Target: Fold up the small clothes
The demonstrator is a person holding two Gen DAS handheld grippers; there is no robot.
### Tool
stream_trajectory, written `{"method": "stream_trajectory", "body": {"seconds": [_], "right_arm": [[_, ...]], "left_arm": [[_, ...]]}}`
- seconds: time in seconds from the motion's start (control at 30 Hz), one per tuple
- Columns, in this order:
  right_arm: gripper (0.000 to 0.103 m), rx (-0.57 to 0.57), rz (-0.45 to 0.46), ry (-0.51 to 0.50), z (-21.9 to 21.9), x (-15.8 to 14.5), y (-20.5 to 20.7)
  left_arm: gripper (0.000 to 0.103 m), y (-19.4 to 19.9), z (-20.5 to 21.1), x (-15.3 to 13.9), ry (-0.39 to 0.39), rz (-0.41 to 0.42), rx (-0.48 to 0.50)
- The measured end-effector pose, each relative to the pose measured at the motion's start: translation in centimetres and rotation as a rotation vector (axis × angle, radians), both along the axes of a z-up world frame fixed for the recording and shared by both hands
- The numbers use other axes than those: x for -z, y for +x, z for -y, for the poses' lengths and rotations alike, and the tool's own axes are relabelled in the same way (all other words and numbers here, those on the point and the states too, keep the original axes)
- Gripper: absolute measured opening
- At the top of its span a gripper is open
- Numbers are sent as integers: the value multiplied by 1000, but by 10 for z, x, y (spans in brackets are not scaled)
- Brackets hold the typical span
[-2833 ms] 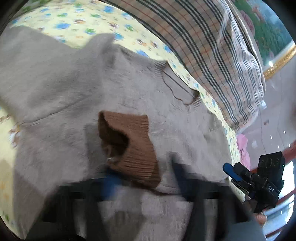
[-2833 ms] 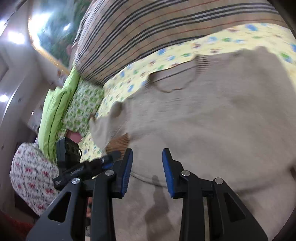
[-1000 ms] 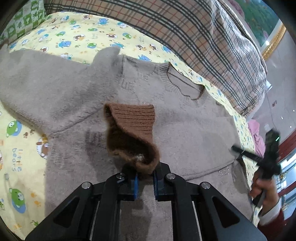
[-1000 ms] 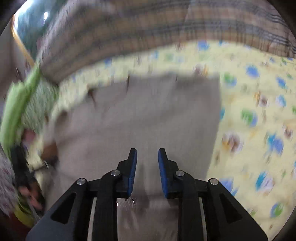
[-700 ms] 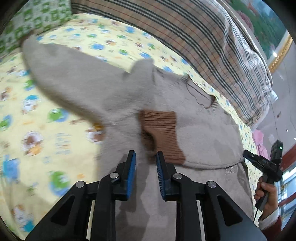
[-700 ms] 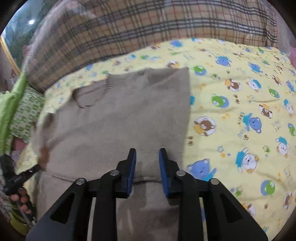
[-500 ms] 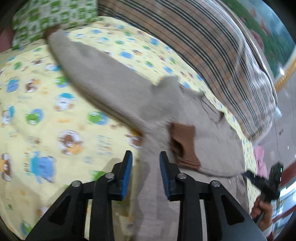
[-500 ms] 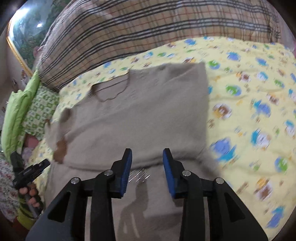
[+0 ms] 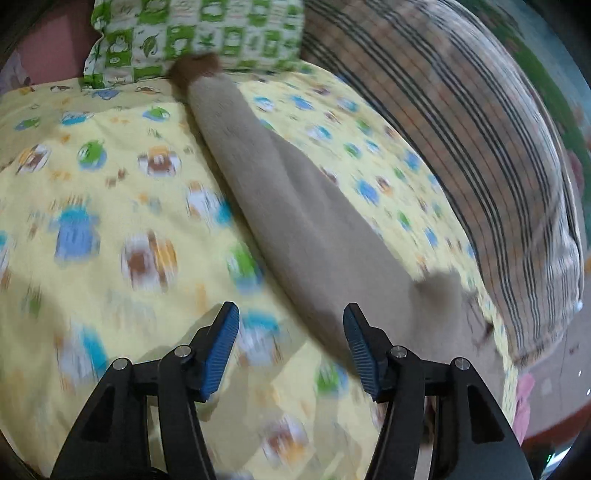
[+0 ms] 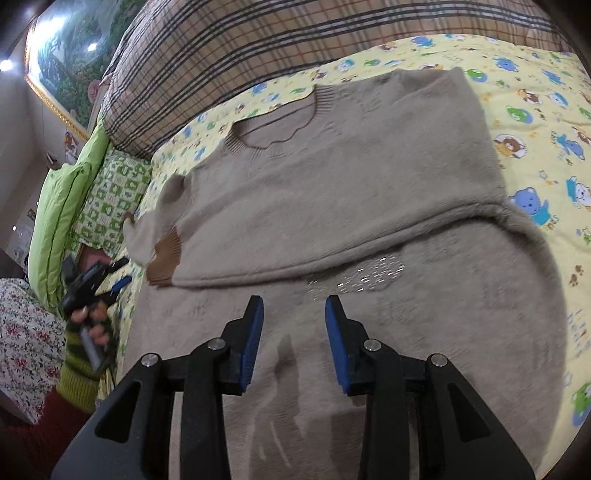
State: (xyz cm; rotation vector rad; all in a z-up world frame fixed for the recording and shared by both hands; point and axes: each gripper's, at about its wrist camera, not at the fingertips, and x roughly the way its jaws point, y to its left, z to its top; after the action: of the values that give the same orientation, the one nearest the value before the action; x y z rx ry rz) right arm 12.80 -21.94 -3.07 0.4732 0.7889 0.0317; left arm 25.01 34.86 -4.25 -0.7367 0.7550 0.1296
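Note:
A grey-beige sweater [image 10: 332, 177] lies flat on the yellow cartoon sheet [image 10: 546, 110], neckline [image 10: 273, 122] towards the quilt. One sleeve is folded across its body, its brown cuff [image 10: 164, 260] at the left edge. The other sleeve [image 9: 295, 206] stretches out over the sheet to a brown cuff [image 9: 195, 68] by the pillow. My left gripper [image 9: 291, 347] hovers beside that sleeve's near part, jaws opening, nothing between them. My right gripper [image 10: 293, 332] stands open and empty above the sweater's lower body. In the right wrist view the left gripper [image 10: 123, 272] shows in a hand at the left.
A plaid quilt [image 10: 258, 48] is piled along the far side of the bed. A green-and-white patterned pillow [image 9: 192, 33] and a plain green pillow [image 10: 62, 192] lie at the sleeve's end. Floral fabric [image 10: 26, 325] is at the near left. Bare sheet [image 9: 92, 184] spreads left of the sleeve.
My left gripper let go of the folded sleeve's brown cuff, swung left to the outstretched sleeve and opened wide. My right gripper drew back over the sweater's body and opened a little.

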Motion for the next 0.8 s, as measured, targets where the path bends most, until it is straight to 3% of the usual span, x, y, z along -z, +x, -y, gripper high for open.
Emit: {"method": "stream_trajectory", "body": {"seconds": [0.2,0.27,0.3,0.4,0.43,0.6,0.8], "right_arm": [[36,-40,-16,-28,-19,0,4],[36,-51,-22,-49,-25,0,6],[36,-56,-22,-61,-27,1,7],[36,-53,-23,-42,-28,4,7],[36,-51,-24,-41,-27,5,6],[36,-43,-31,-23,-24,10,1],[36,-29,-12,10,-20,10,-10]], "left_arm": [[59,52,-66,1,-103,57,-119],[55,66,-84,2,-107,59,-167],[48,73,-90,2,-104,57,-190],[7,82,-99,2,-81,37,-201],[7,81,-97,-1,-65,42,-199],[6,61,-56,-35,17,138,-107],[6,24,63,-92,122,288,121]]}}
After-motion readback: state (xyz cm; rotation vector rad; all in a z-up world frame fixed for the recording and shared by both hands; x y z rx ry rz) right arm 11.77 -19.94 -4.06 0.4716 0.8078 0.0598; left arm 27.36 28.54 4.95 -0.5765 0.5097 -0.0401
